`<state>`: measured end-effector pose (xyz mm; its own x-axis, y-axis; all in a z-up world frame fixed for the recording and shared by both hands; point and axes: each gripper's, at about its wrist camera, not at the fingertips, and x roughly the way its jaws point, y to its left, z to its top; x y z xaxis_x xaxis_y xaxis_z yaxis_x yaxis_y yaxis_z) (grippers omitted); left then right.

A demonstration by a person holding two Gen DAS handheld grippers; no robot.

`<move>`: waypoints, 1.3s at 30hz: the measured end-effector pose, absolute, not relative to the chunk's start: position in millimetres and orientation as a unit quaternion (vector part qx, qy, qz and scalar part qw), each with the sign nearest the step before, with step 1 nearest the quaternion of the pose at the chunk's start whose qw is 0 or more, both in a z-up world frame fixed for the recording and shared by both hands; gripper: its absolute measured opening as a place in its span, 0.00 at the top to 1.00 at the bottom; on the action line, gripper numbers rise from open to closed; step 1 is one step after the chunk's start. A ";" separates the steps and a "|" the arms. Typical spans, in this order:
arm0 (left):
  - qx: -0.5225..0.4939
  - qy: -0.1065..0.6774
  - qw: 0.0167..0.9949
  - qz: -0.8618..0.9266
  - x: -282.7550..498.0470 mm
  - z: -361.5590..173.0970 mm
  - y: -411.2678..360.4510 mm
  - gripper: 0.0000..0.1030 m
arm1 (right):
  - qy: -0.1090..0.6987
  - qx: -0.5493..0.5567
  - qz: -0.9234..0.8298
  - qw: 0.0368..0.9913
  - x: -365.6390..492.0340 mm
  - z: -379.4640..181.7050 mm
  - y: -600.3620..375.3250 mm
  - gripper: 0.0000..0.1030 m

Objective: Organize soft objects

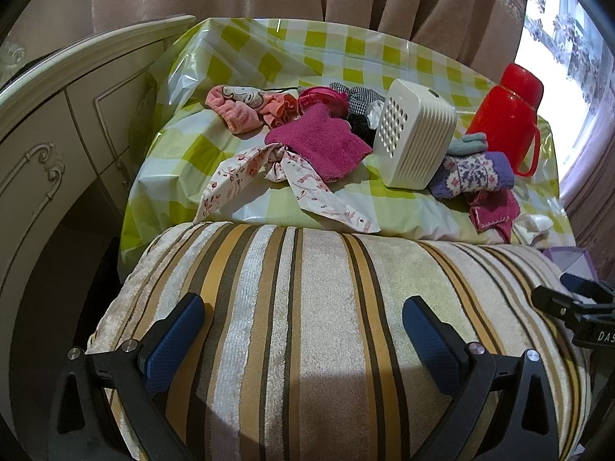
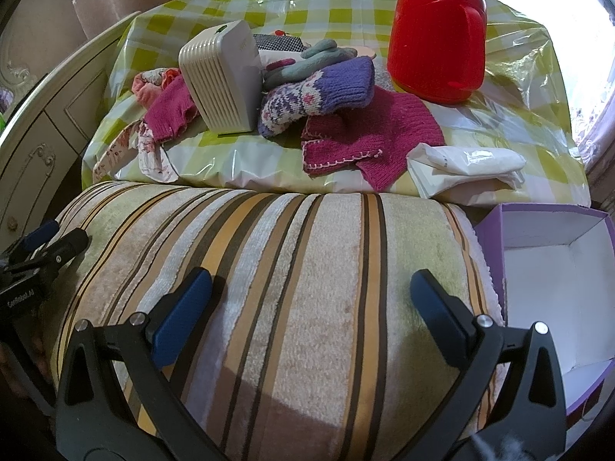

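Soft items lie on the checked tablecloth (image 1: 246, 57): a magenta knit cloth (image 1: 319, 146), a floral ribbon (image 1: 269, 180), pink socks (image 1: 238, 109), a purple patterned sock (image 1: 472, 176) (image 2: 319, 96), grey-green gloves (image 2: 315, 61) and a magenta knit piece (image 2: 369, 134). My left gripper (image 1: 303, 330) is open and empty above a striped cushion (image 1: 326, 288). My right gripper (image 2: 311, 307) is open and empty above the same cushion (image 2: 288, 269). A purple box (image 2: 538, 269), open and empty, stands at the right.
A white ribbed device (image 1: 415, 138) (image 2: 223, 80) stands among the cloths. A red thermos jug (image 1: 507, 111) (image 2: 438, 34) is at the back right. A white packet (image 2: 465, 169) lies near the table edge. A cream cabinet (image 1: 57, 134) is left, curtains behind.
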<state>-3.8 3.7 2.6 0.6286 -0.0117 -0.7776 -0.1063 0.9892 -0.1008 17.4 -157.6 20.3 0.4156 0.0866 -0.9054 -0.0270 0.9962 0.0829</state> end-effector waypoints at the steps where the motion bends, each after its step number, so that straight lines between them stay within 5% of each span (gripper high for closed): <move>1: -0.067 0.430 0.900 0.027 -3.6 2.7 3.5 0.00 | 0.541 0.030 0.041 0.839 18.2 20.6 -159.4 0.00; 20: -0.116 0.441 0.890 0.019 45.2 11.6 16.9 0.06 | 0.527 0.218 0.028 0.821 31.9 12.2 -268.6 0.03; 28: -0.130 0.446 0.885 0.015 74.6 9.0 19.5 0.08 | 0.520 0.244 -0.022 0.818 60.1 2.9 -298.0 0.12; 39: -0.179 0.469 0.865 0.026 115.9 -6.6 44.7 0.14 | 0.543 0.244 -0.024 0.803 96.4 -15.6 -299.9 0.13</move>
<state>115.9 44.7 -6.6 0.5589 -0.1235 -0.8200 -0.2118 0.9348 -0.2852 96.4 -299.9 -15.6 0.4082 0.2259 -0.8845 0.3040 0.8800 0.3650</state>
